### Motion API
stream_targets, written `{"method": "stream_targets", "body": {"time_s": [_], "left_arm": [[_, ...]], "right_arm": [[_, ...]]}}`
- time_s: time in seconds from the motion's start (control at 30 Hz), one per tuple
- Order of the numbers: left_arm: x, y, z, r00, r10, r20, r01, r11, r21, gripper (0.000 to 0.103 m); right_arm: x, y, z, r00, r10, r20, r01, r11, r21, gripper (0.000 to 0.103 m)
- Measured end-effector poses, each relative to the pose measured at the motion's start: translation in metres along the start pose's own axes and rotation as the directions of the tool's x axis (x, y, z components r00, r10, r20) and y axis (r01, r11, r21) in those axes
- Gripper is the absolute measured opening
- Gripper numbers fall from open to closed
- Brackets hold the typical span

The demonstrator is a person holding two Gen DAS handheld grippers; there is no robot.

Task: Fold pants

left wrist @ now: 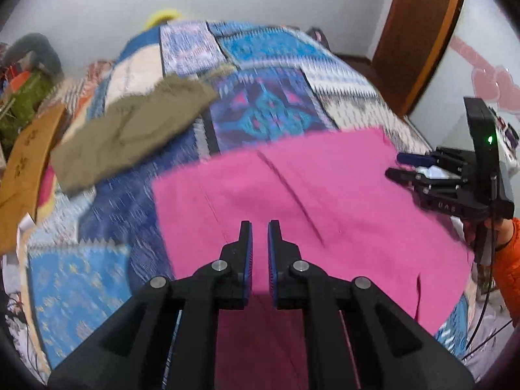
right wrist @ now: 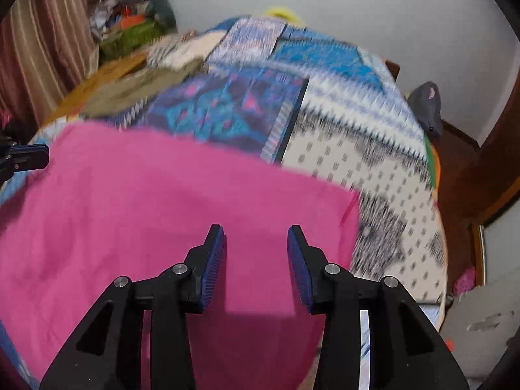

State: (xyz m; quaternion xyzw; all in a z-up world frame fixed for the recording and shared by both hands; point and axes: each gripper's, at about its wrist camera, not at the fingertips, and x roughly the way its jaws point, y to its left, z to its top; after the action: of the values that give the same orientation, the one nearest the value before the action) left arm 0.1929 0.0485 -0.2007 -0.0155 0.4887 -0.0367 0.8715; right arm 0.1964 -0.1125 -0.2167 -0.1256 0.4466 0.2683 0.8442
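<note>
A bed covered by a patchwork quilt point(left wrist: 269, 104) of blue, teal and white printed cotton squares fills both views. On its near half lie the bright pink cloth pants point(left wrist: 292, 201), spread flat in a broad, roughly rectangular shape, soft and matte, with one long diagonal crease and a straight seam line across the fabric. They lie directly beneath both tools. Farther back on the quilt, well apart from the pants, sits a crumpled olive-brown garment point(left wrist: 130, 130).

The left gripper point(left wrist: 260, 237), black plastic with ribbed blue pads, hangs over the pants' middle, its jaws nearly together with a narrow gap and nothing between them. The right gripper point(right wrist: 256, 243), of the same make, hovers near the pants' right edge with jaws spread wide and empty; in the left wrist view it shows at the pants' right side point(left wrist: 401, 165).
</note>
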Motion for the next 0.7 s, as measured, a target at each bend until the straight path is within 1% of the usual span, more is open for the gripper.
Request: {"method": "stream_targets", "body": {"time_s": [0.03,0.1,0.17,0.27,0.3,0.37,0.43,0.5,0.57,0.63,0.67,0.7], "left_arm": [[0.000,-0.002,-0.005,1.000,0.011,0.000,-0.011,1.000,0.005,0.009],[-0.005,-0.007,-0.018,0.998,0.055,0.021,-0.056,0.998,0.029,0.011],[-0.014,-0.009,-0.027,0.995,0.090,0.038,-0.091,0.995,0.038,0.020],[-0.027,-0.001,-0.037,0.995,0.089,0.042,-0.090,0.996,0.011,0.027],[-0.035,0.004,-0.040,0.995,0.093,0.046,-0.093,0.996,-0.009,0.027],[-0.046,0.011,-0.044,0.994,0.100,0.054,-0.098,0.994,-0.045,0.027],[-0.062,0.021,-0.048,0.993,0.093,0.067,-0.086,0.991,-0.098,0.028],[-0.075,0.027,-0.053,0.993,0.086,0.084,-0.074,0.987,-0.142,0.034],[-0.086,0.028,-0.058,0.991,0.089,0.100,-0.071,0.983,-0.169,0.049],[-0.096,0.027,-0.065,0.988,0.092,0.120,-0.068,0.980,-0.189,0.059],[-0.102,0.025,-0.070,0.987,0.091,0.131,-0.065,0.978,-0.196,0.060],[-0.104,0.023,-0.072,0.987,0.088,0.135,-0.060,0.979,-0.197,0.061]], "right_arm": [[-0.004,-0.002,-0.006,1.000,-0.010,0.008,0.010,1.000,0.013,0.037],[-0.011,-0.007,-0.013,1.000,-0.004,-0.003,0.004,0.999,0.039,0.037],[-0.019,-0.011,-0.021,1.000,-0.003,-0.017,0.004,0.998,0.060,0.037],[-0.033,-0.013,-0.035,0.999,-0.035,-0.035,0.037,0.997,0.063,0.037],[-0.040,-0.014,-0.040,0.999,-0.043,-0.034,0.045,0.996,0.072,0.037],[-0.059,-0.017,-0.047,0.999,-0.048,-0.008,0.048,0.993,0.111,0.037],[-0.077,-0.018,-0.050,0.998,-0.047,0.030,0.042,0.989,0.141,0.037],[-0.098,-0.015,-0.051,0.995,-0.052,0.081,0.038,0.986,0.161,0.037],[-0.112,-0.009,-0.051,0.991,-0.059,0.120,0.039,0.986,0.164,0.037],[-0.127,0.001,-0.050,0.985,-0.061,0.162,0.035,0.987,0.156,0.038],[-0.132,0.008,-0.050,0.982,-0.059,0.181,0.032,0.988,0.148,0.038],[-0.135,0.012,-0.051,0.980,-0.058,0.191,0.031,0.989,0.143,0.041]]}}
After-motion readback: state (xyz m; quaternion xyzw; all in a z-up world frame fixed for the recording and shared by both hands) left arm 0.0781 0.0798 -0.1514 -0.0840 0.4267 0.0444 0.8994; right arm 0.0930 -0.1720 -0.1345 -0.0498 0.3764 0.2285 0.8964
